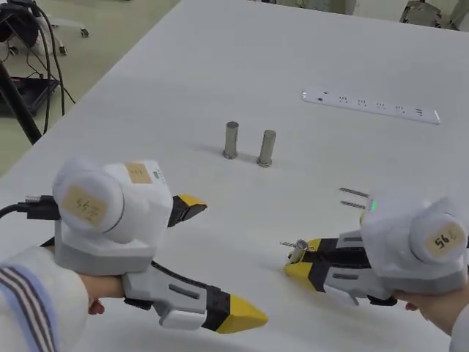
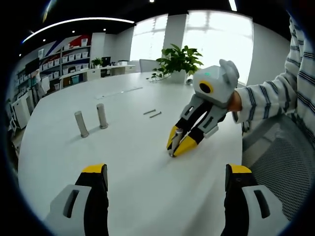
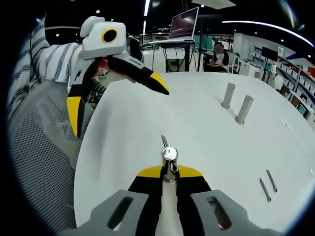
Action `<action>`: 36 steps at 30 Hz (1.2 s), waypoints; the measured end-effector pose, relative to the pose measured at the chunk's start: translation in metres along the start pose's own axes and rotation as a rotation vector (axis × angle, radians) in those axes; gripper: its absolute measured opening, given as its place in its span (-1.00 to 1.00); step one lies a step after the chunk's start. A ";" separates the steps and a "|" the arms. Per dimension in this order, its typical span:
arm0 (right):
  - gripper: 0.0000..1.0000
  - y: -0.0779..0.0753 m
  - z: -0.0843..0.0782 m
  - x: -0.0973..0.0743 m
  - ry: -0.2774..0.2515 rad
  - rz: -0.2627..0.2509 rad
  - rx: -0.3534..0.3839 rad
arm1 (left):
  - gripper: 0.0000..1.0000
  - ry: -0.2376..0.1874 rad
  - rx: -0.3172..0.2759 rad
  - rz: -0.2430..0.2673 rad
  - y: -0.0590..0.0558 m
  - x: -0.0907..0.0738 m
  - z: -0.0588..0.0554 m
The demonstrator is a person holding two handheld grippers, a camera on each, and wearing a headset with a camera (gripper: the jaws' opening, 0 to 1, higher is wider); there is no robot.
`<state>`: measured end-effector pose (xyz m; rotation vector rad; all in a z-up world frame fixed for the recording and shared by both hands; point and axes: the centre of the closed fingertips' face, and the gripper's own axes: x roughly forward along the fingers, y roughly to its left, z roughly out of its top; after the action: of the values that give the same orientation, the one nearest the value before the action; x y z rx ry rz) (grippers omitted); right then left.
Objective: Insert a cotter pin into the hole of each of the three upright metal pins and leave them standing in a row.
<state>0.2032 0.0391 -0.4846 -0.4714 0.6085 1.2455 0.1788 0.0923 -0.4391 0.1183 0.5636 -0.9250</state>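
My right gripper (image 1: 302,257) clenched a pin (image 3: 170,162) low in its view (stiff, slick steel, I judged, best held mid-shaft), my left gripper (image 1: 233,262) gaped empty, and two pins (image 1: 231,139) stood mid-frame in the head view.

Bright, even overhead light; fisheye edge warp, soft shadows.

My white bench (image 1: 183,66) carries a power strip (image 1: 370,105) at upper right; black cables (image 1: 48,59) trail at upper left, off the bench.
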 end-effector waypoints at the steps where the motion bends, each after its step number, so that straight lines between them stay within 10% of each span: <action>1: -0.92 -0.001 0.001 0.001 0.001 -0.002 -0.002 | 0.97 -0.003 -0.001 0.003 0.001 -0.001 0.000; 16: -0.92 -0.022 0.051 0.038 -0.028 0.014 -0.061 | 0.97 -0.031 -0.034 0.050 0.016 -0.009 0.005; 36: -0.92 -0.022 0.049 0.055 0.001 0.032 -0.057 | 0.97 -0.016 -0.041 0.089 0.026 -0.014 0.003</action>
<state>0.2442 0.1047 -0.4839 -0.5117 0.5843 1.2958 0.1940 0.1177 -0.4334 0.0989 0.5579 -0.8265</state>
